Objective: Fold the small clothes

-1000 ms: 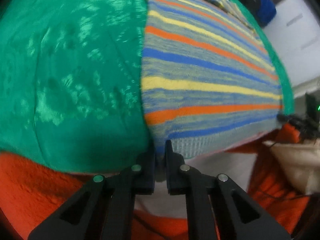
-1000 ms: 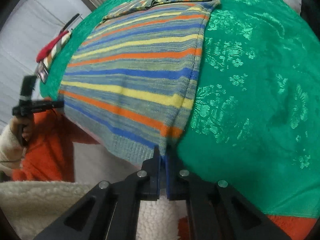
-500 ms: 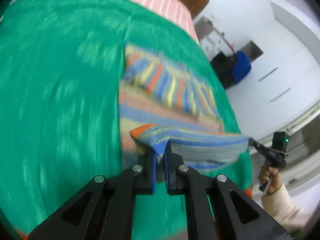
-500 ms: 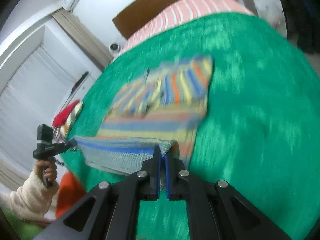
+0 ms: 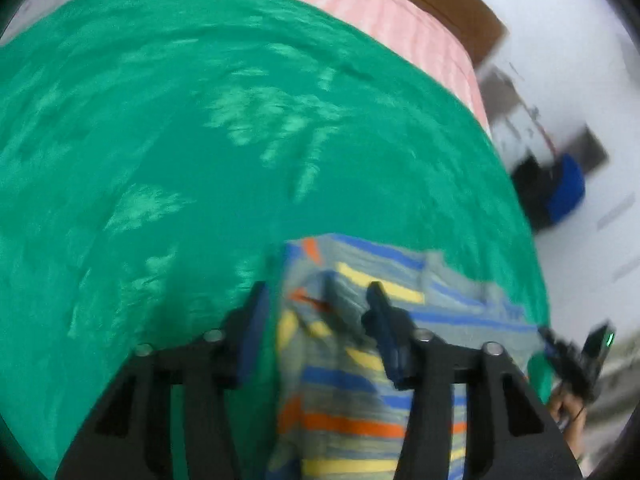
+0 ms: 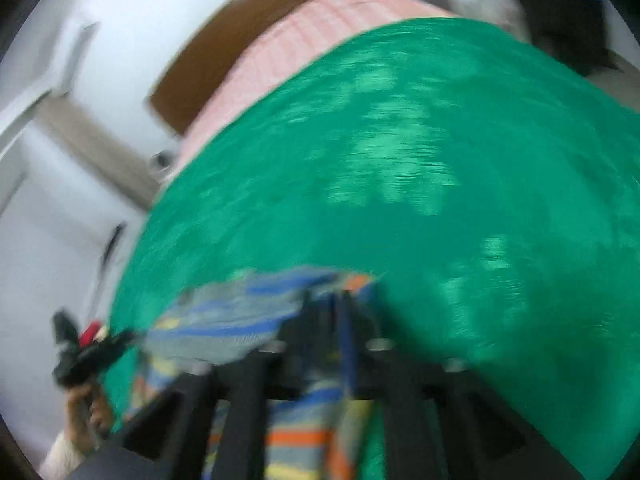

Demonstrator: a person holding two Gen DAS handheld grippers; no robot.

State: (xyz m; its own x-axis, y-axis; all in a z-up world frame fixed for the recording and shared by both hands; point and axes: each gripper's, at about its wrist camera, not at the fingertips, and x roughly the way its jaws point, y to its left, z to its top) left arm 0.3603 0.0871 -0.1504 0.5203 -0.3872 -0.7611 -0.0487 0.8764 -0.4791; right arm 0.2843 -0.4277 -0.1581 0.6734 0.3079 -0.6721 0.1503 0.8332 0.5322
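Over the near part of the green bedspread [image 5: 168,152], the left gripper [image 5: 316,308] points forward along the bed with its jaws spread wide, one finger over bare green cloth and the other over the striped sweater [image 5: 360,380]; nothing sits between them. That sweater (bands of blue, yellow and orange on grey) lies folded on the bedspread directly beneath both tools. The right gripper [image 6: 324,312] is heavily smeared by motion, so whether it is parted or pinching the sweater's edge cannot be told. Off to its left, the person's left hand [image 6: 86,404] grips the other tool's handle. Beyond the green cover run a pink striped sheet [image 5: 384,12], a brown headboard [image 6: 224,44] and white walls.
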